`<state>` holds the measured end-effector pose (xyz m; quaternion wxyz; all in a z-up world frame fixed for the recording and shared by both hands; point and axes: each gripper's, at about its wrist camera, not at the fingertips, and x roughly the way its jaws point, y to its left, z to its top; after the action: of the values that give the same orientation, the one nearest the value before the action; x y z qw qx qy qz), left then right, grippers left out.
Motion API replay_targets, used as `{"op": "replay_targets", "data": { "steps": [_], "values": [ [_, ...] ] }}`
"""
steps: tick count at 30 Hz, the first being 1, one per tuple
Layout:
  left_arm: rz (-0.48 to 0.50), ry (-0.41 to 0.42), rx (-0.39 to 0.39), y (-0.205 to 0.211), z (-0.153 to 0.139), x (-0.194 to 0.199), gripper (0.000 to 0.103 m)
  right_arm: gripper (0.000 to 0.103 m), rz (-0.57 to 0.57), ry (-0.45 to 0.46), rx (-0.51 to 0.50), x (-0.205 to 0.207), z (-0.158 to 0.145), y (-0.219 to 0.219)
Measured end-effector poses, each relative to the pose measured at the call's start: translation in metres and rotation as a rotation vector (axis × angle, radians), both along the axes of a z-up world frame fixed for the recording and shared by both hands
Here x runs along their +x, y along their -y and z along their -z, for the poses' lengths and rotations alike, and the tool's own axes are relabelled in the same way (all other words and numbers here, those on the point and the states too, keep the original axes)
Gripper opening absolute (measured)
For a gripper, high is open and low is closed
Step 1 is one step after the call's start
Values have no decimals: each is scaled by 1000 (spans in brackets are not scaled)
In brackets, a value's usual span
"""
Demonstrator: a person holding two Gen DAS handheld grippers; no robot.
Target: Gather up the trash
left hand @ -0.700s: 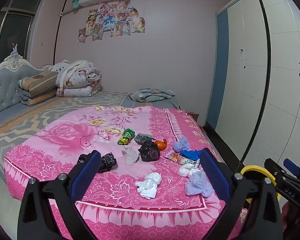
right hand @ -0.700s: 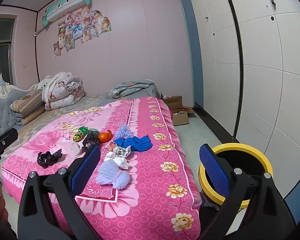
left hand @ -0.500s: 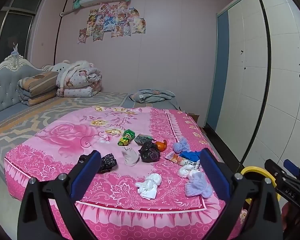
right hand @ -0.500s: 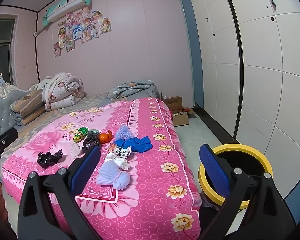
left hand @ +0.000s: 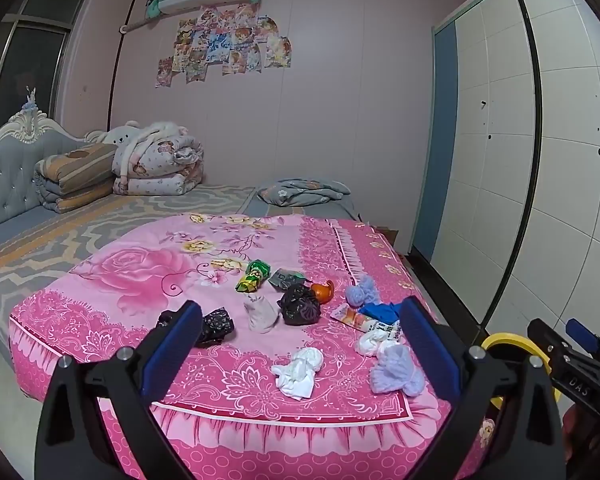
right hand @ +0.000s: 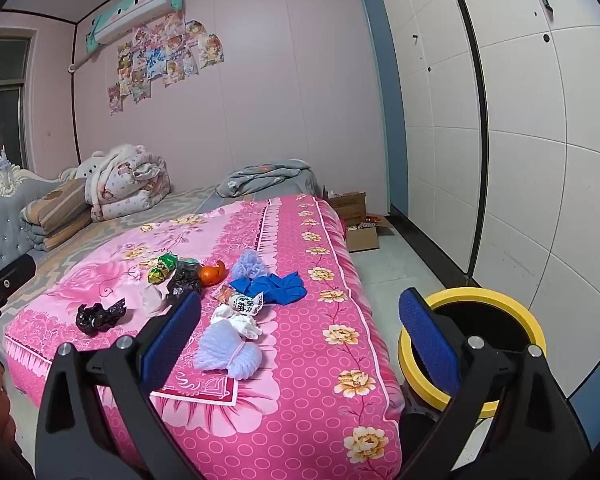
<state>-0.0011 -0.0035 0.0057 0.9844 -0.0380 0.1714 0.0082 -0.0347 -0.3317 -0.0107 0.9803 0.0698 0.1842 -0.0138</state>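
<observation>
Left gripper (left hand: 300,320): spread wide, empty — white wad (left hand: 298,366) ahead between its fingers.
Right gripper (right hand: 300,320): spread, empty — lavender puff (right hand: 228,350) ahead, bin (right hand: 534,336) past the right finger.
Risk: soft scraps may slip or snag the bedspread (right hand: 320,364).

Open air above pink bedspread (left hand: 148,280), scattered trash (left hand: 298,304) ahead

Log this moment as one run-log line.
stage: start | left hand-held gripper: open, empty | right hand-held gripper: open, empty | trash: on bed | bin: on floor
</observation>
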Motion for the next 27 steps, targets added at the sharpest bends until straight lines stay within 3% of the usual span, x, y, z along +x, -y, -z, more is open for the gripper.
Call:
{"op": "replay_targets", "data": {
  "steps": [27],
  "values": [
    [-1, 7, -3, -5, 2, -1, 95, 95, -1, -6, 2, 0, 0, -1]
  ]
}}
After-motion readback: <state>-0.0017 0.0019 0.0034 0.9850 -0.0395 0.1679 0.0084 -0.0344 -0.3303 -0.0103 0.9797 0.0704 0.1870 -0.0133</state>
